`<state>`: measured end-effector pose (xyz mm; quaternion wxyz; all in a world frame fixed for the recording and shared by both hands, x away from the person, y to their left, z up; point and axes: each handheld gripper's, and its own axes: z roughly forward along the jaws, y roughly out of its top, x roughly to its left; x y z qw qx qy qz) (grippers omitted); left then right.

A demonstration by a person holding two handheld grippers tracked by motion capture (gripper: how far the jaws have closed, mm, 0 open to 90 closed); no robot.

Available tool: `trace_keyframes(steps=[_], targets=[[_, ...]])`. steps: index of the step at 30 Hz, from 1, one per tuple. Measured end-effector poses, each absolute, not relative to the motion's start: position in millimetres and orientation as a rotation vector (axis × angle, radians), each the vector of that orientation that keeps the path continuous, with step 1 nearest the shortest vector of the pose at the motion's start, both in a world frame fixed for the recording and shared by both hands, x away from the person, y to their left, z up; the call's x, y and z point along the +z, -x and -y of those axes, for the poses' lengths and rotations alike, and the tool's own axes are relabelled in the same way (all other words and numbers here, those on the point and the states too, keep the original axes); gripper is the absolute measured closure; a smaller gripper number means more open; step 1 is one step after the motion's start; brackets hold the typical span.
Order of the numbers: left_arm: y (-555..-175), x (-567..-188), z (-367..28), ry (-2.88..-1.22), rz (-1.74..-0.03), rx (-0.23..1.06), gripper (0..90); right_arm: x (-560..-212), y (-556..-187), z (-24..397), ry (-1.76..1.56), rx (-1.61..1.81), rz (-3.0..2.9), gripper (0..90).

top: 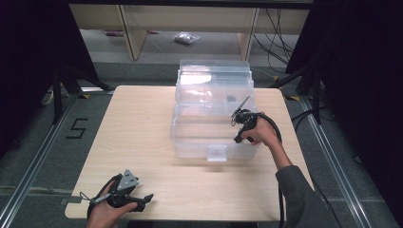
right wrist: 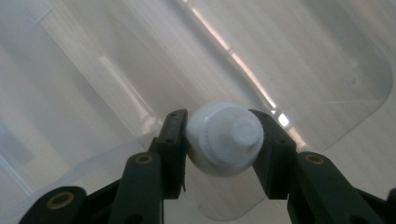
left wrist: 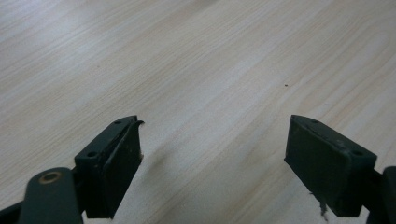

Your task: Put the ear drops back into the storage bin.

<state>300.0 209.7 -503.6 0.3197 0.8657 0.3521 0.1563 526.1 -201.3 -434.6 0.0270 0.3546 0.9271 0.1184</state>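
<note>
The work in hand appears to be placing a white bottle [right wrist: 225, 138] into the clear plastic bin [top: 190, 142] standing at the centre of the high view, on the wooden table [top: 142, 123].

Right gripper [top: 241, 124]: positioned at the right-hand rim of the bin in the high view. In the right gripper view its jaws are clamped on the bottle from both sides, at lower centre of the frame, with the bin's transparent floor and walls behind it.

Left gripper [left wrist: 212, 154]: at the lower left of the high view, near the table's front edge. In the left gripper view its jaws stand wide apart over bare wood, holding nothing.

Progress, as a judgement: the bottle is gripped and carried over the bin's interior. Lowering and release remain. The bin's lid [top: 214, 78] stands raised at the back; whether closing it forms part of the work cannot be told.

Orientation: the bottle's ribbed cap [right wrist: 243, 132] faces the right gripper's camera, so its long axis runs roughly along the viewing direction, away toward the bin floor. Its body beyond the cap is largely hidden.
</note>
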Motion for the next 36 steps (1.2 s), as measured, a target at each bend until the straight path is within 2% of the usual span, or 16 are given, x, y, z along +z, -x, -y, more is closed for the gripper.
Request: trace_keyframes(steps=[2,3,18,27,36], targets=[[-299.2,-505.5,-207.1,-2.224,-0.960,0.409,17.8,-435.5,-526.2,201.2,-1.098,0.358,-2.863,60.1],[-299.8,-503.4,-209.8,-2.275,-0.926,0.411,17.8,-436.3,-526.6,201.1,-1.094,0.356,-2.863,60.1],[-299.7,-503.8,-209.3,-2.268,-0.928,0.408,17.8,-434.6,-524.3,199.2,-1.078,0.371,-2.883,57.7],[-299.9,-503.9,-209.3,-2.271,-0.927,0.408,17.8,-411.3,-518.6,202.7,-1.077,0.448,-2.831,43.4],[-299.3,-503.5,-209.3,-2.268,-0.938,0.408,17.8,-397.6,-512.8,205.0,-1.056,0.520,-2.800,39.0]])
